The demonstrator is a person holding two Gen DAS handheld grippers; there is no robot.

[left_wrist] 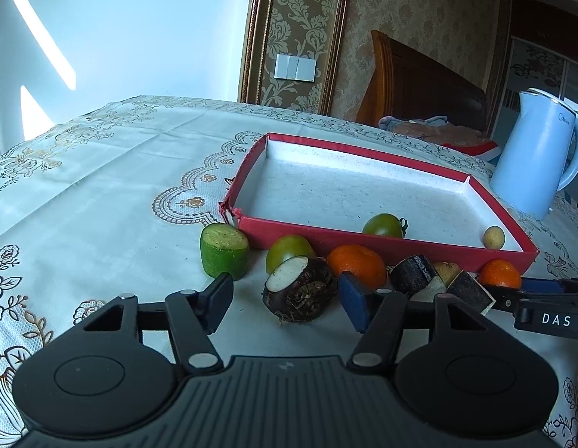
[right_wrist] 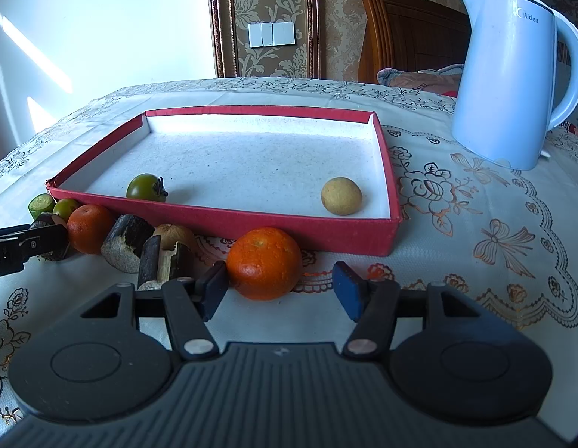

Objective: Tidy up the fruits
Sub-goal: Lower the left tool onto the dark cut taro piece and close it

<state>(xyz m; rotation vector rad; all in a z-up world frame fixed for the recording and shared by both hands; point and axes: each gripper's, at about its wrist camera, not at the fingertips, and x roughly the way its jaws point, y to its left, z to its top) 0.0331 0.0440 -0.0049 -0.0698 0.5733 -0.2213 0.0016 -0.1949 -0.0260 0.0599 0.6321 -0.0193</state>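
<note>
Reading "Midea" on the blue kettle [right_wrist: 513,74], "DAS" on right tongs [right_wrist: 277,287], both tongs [left_wrist: 285,298] apart, gripping nothing

Daylight comes in from my left, cool and bright, throwing slanted sun patches on the white wall [left_wrist: 102,30]. The surface [left_wrist: 102,171] is evenly lit with soft shadows beside the fruit. Both views stay sharp but bend strongly at the edges, with dark corners, and the wallpapered room behind sits dimmer.
</note>
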